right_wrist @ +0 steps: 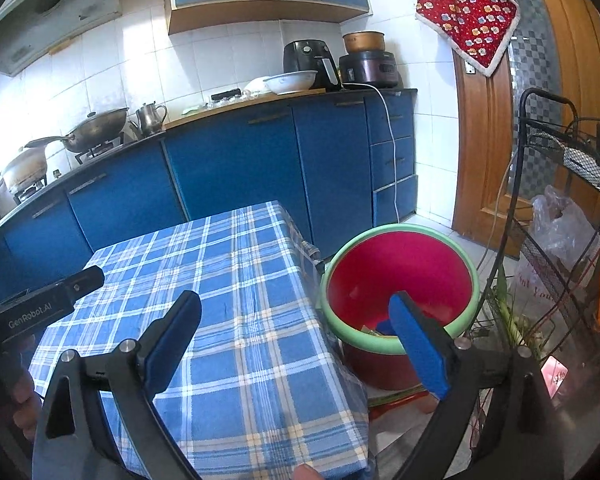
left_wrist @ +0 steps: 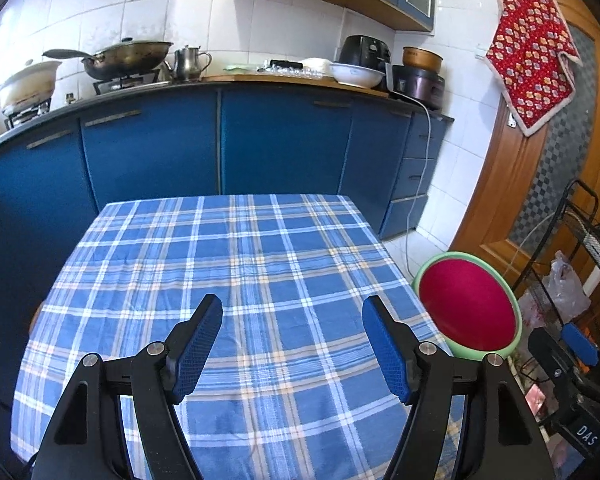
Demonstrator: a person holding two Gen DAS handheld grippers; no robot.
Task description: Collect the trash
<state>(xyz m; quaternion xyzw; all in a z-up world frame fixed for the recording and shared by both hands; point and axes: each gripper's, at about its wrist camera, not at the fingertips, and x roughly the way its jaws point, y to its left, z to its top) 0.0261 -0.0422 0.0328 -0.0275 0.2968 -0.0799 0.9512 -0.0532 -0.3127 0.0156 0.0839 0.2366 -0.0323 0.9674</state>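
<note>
A red bucket with a green rim (right_wrist: 400, 276) stands on the floor at the table's right side; it also shows in the left wrist view (left_wrist: 468, 306). Some scraps of trash (right_wrist: 376, 330) lie at its bottom. My left gripper (left_wrist: 292, 308) is open and empty above the blue plaid tablecloth (left_wrist: 236, 264). My right gripper (right_wrist: 296, 308) is open and empty, over the table's right edge, its right finger (right_wrist: 418, 340) over the bucket's mouth. No trash shows on the tablecloth (right_wrist: 228, 280).
Blue kitchen cabinets (left_wrist: 260, 144) run behind the table, with a wok (left_wrist: 128, 58), kettle and appliances on the counter. A black wire rack (right_wrist: 560, 220) with plastic bags stands right of the bucket. A wooden door (right_wrist: 484, 152) is behind it.
</note>
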